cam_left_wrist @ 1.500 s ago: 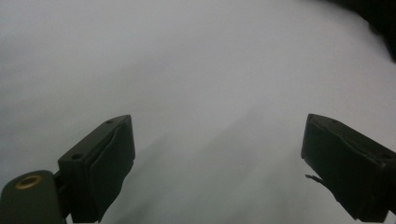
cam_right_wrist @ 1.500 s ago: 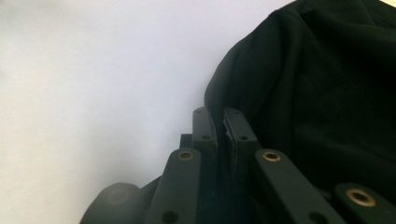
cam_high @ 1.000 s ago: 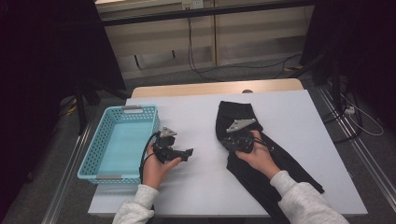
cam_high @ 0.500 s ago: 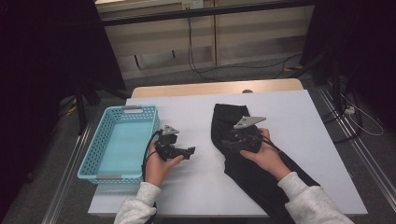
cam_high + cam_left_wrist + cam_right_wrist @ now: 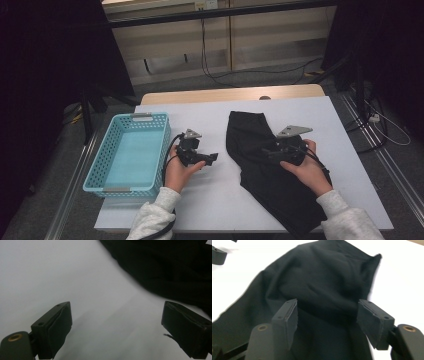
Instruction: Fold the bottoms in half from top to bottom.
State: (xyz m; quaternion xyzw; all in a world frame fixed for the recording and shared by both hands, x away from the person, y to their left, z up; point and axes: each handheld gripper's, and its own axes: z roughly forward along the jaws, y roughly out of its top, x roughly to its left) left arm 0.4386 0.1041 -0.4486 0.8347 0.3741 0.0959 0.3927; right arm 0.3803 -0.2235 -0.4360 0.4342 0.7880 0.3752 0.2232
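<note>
While the blue basket (image 5: 131,152) appears overhead, gripper views show black cloth (image 5: 322,277).

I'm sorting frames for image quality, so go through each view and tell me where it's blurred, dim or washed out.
High view: sharp enough, but dark around the table; the black cloth shows little detail. Left gripper view: the table looks grey and soft, the cloth is blurred, and the left claw is dim. Right gripper view: the table is washed out to white; the cloth folds are slightly soft beyond the right claw.
</note>
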